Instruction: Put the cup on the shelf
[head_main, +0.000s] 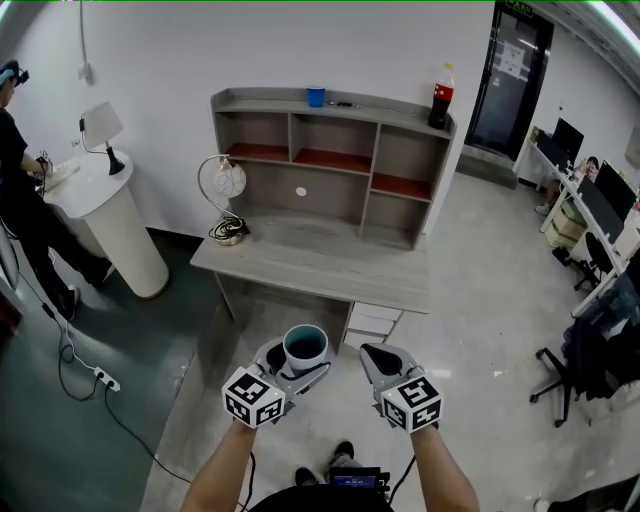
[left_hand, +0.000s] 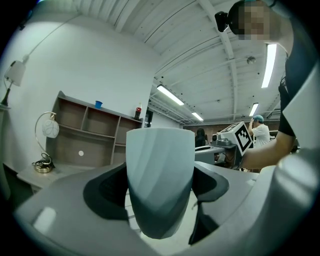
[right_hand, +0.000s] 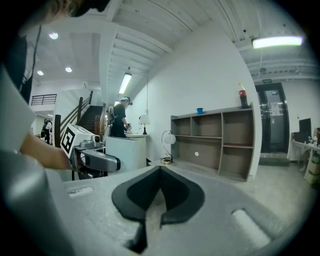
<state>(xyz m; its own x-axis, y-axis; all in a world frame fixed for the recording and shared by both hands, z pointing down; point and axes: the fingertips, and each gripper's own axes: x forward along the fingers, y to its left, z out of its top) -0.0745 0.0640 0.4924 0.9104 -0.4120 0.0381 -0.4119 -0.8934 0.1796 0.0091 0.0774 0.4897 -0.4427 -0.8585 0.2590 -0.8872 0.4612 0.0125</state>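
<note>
Head view: one grey-blue cup (head_main: 305, 346) sits upright, clamped between the left gripper's (head_main: 296, 362) wide-spread jaws, well short of the shelf (head_main: 372, 160). The right gripper's (head_main: 385, 353) jaws are closed together, empty. On the shelf top stand one small blue cup (head_main: 316, 97) and one dark soda bottle (head_main: 441, 100), its red label unreadable.

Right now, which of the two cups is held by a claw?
The larger grey-blue cup, gripped in the left claw; the small bright blue cup stands on top of the shelf.
</note>
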